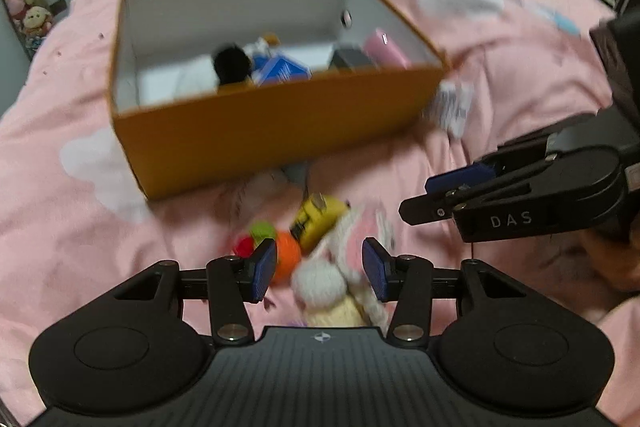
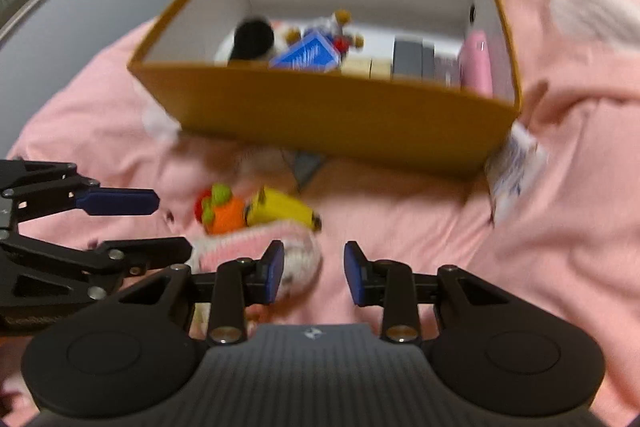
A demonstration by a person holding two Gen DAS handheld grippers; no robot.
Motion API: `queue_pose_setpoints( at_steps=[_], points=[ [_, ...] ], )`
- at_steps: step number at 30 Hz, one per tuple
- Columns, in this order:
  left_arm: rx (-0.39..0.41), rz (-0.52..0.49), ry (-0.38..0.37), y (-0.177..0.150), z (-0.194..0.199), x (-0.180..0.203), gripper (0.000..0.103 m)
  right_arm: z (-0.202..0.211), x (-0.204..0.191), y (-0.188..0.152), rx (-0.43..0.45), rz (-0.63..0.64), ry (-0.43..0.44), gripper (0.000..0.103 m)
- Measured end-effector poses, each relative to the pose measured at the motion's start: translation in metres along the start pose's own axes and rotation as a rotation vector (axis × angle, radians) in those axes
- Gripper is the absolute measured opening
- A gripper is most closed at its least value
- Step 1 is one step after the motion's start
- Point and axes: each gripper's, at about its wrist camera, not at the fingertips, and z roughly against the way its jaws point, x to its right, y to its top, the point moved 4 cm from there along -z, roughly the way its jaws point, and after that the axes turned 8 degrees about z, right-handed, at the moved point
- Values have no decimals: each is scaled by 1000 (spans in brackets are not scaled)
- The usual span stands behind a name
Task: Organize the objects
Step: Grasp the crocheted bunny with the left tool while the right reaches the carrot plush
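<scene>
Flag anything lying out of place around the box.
Several things lie loose on the pink bedspread in front of the orange box rather than in it: a yellow toy, an orange knitted fruit, a pink-and-white plush, and a white packet wedged against the box's corner.

Toys (image 1: 316, 251) on the bedspread (image 1: 80, 227), before the box (image 1: 256, 143)

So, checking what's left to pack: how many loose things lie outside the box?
4: orange knitted toy, yellow item beside it, pink-white plush by the left gripper, white packet at the box's corner. A grey shape at the box's front may be a fifth.
</scene>
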Motion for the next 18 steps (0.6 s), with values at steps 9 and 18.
queue_pose_setpoints(
  at_steps=[9,18],
  points=[
    [-52,-18,9,-15,-21,10,58,-10,-7,-11,-47,36,-22,43],
    [-113,21,-25,-23,-45,12,71,-16,-7,-11,-82,34,-39,44]
  ],
)
